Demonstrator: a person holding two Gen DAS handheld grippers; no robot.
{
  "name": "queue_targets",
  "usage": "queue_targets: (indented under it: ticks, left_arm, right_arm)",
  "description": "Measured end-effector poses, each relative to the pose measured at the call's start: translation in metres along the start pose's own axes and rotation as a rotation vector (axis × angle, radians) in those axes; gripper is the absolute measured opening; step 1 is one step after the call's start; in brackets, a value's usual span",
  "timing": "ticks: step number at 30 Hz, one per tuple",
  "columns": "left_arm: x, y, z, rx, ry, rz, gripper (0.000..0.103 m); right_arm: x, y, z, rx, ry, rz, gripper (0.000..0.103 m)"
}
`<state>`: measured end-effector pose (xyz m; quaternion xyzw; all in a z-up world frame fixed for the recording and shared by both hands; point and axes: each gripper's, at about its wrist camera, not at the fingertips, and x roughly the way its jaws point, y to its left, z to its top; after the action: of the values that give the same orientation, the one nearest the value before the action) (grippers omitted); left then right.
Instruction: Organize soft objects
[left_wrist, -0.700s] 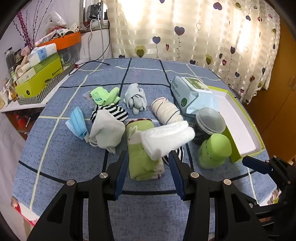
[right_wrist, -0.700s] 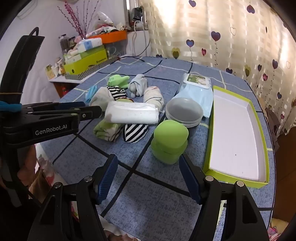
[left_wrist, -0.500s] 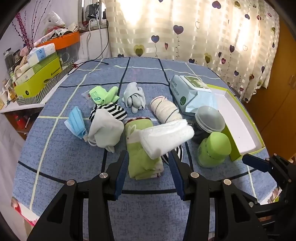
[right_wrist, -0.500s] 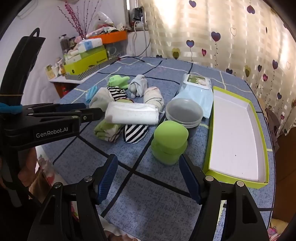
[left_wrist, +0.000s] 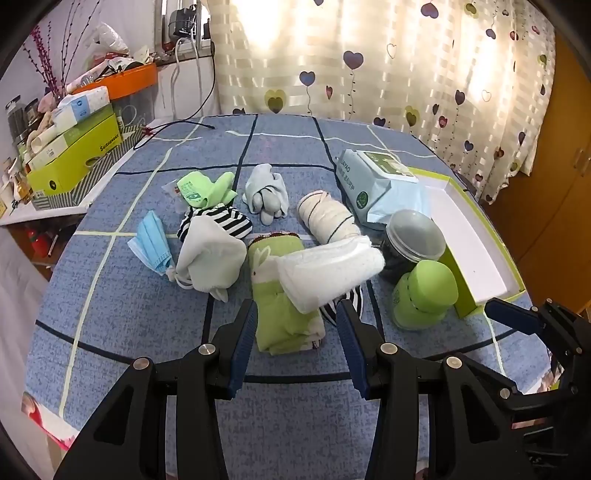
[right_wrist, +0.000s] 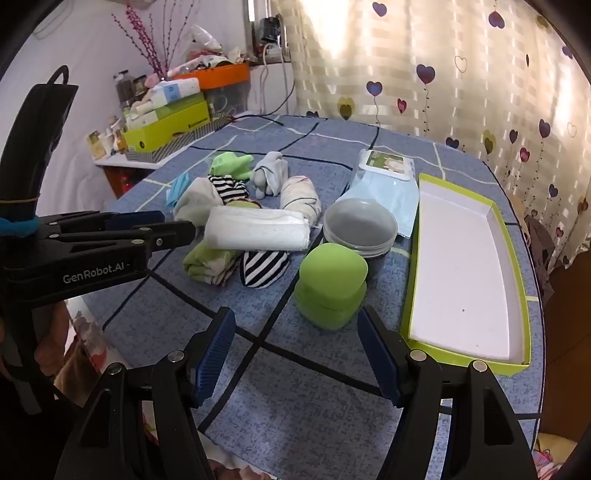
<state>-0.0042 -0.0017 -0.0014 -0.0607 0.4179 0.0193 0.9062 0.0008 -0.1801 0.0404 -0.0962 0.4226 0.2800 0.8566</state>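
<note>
Little has moved since the earlier frame: the left gripper (left_wrist: 295, 325) hangs open-fingered over the green towel (left_wrist: 284, 317) near the table's (left_wrist: 129, 325) front edge, should straddle it squarely, right gripper (right_wrist: 295, 350) open and empty

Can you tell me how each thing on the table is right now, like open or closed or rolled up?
left gripper: open, holding nothing.
right gripper: open, holding nothing.
white towel: rolled, lying across the green towel.
green towel: rolled, on the table.
green jar: lid on.
clear tub: lid on.
wipes pack: flap shut.
tray: empty.
blue mask: folded.
</note>
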Motion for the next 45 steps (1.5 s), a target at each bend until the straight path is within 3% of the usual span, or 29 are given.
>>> queue_targets:
  ticks: [45]
  left_arm:
    - [-0.003, 0.011, 0.001, -0.033, -0.003, -0.015, 0.047]
  right_arm:
    - [-0.003, 0.006, 0.013, -0.021, -0.016, 0.001, 0.069]
